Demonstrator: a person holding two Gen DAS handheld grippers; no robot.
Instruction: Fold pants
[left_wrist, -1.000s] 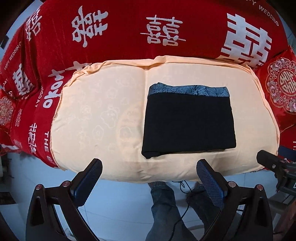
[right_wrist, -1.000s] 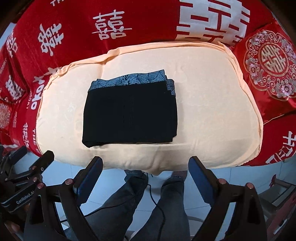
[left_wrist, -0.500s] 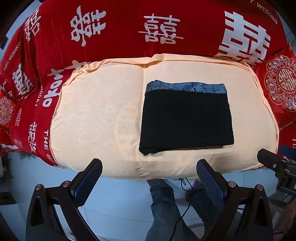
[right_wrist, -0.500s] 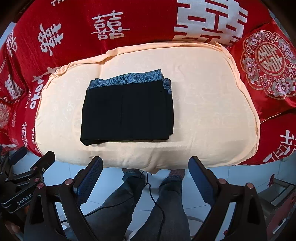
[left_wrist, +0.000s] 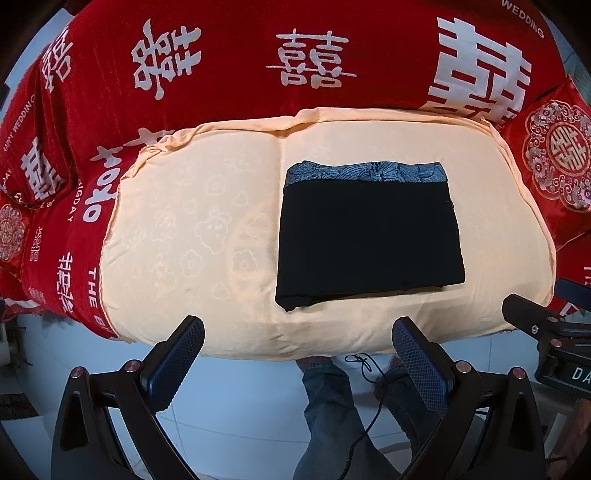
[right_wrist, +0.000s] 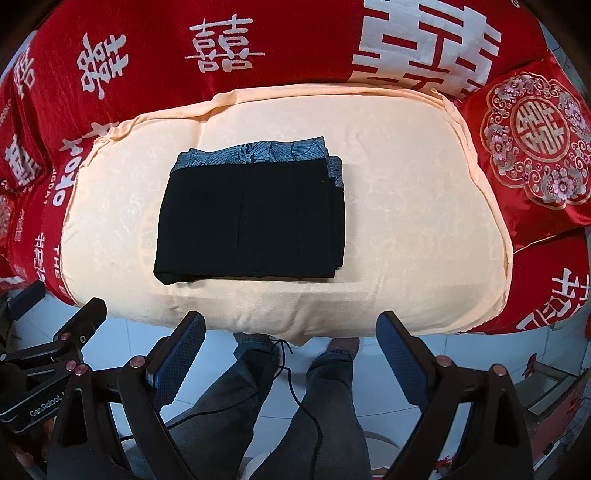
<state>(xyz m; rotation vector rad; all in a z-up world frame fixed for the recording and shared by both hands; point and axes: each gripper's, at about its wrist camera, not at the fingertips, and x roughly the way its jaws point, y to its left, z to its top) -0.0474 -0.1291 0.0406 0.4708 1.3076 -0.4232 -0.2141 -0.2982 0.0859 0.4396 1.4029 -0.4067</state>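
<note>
On the peach cushion cover (left_wrist: 192, 229), the black pants (left_wrist: 369, 240) are seen folded into a flat rectangle, lying right of centre in the left wrist view and left of centre in the right wrist view (right_wrist: 251, 221). A blue-grey patterned waistband (left_wrist: 365, 172) is exposed along the far edge of the fold; in the right wrist view a second patterned layer is seen stepping out at the far right corner (right_wrist: 335, 170). The stacked layer edges are visible along the right side only; the layer count cannot be determined. No container is recorded in either view; the cushion cover is bordered by red fabric with white characters (left_wrist: 258, 66) and, at the right, a red embroidered pillow (right_wrist: 532, 136).

The left gripper (left_wrist: 297, 360) is held off the near edge of the cushion, jaws spread wide, nothing between them, the pants not touched. The right gripper (right_wrist: 291, 354) is held likewise: jaws wide apart, empty, clear of the fabric. Each gripper is partly seen at the margin of the other's view, cut off by the frame.

Below the cushion edge, a person's legs in dark jeans (right_wrist: 240, 406) and a thin black cable (right_wrist: 295, 391) are noted over a pale tiled floor (left_wrist: 240, 406). The feet are mostly hidden under the cushion overhang.
</note>
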